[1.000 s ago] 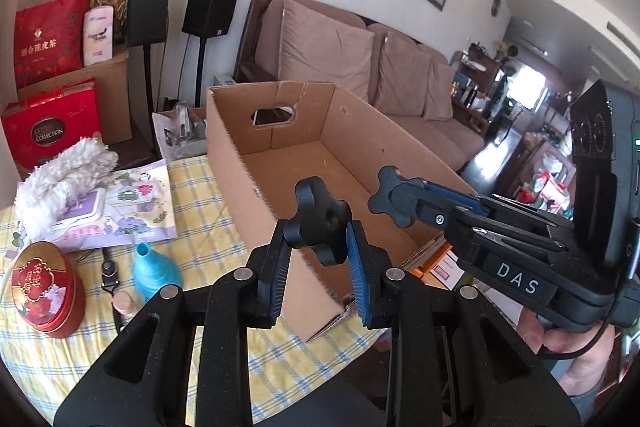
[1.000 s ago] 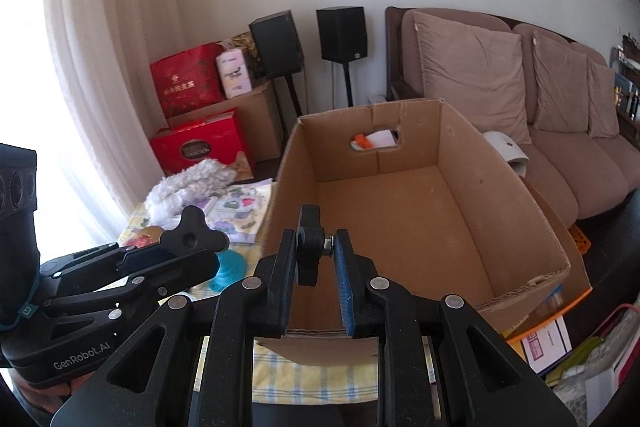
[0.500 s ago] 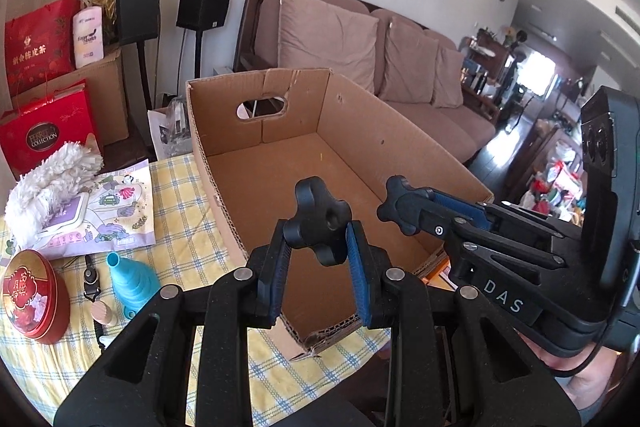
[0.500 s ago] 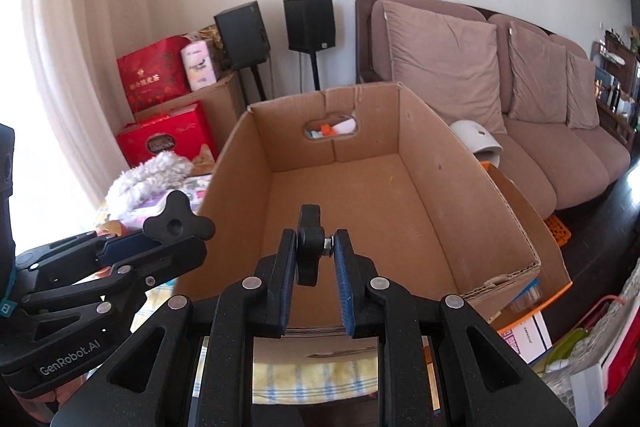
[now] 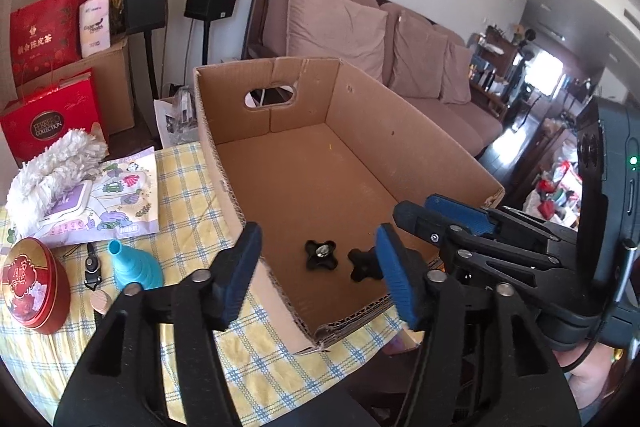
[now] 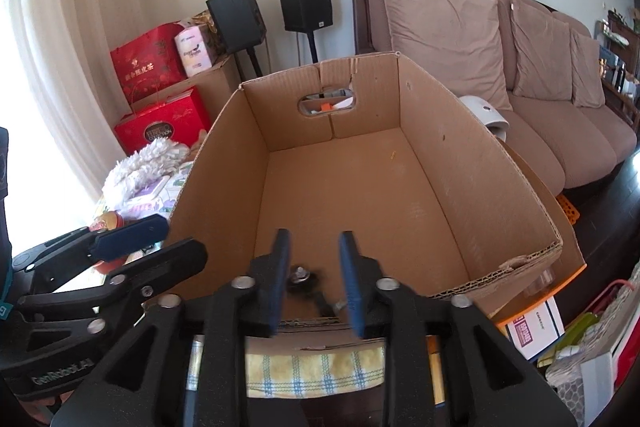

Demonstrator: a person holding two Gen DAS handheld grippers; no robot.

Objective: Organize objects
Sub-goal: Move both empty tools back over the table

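Observation:
An open cardboard box stands on the yellow checked tablecloth. Two black star knobs lie on its floor near the front: one showing its metal insert, the other beside it, partly behind my left gripper's right finger. My left gripper is open and empty above the box's near left corner. My right gripper is open and empty over the box's front edge; one knob shows blurred between its fingers. The right gripper also shows in the left wrist view.
Left of the box lie a blue funnel, a red tin, a black strap clip, a cork, a printed pouch and a white duster. A sofa, speakers and red gift bags stand behind.
Both grippers opened and let go of their black knobs. The knobs dropped to the box floor. Both grippers moved closer over the box's front edge.

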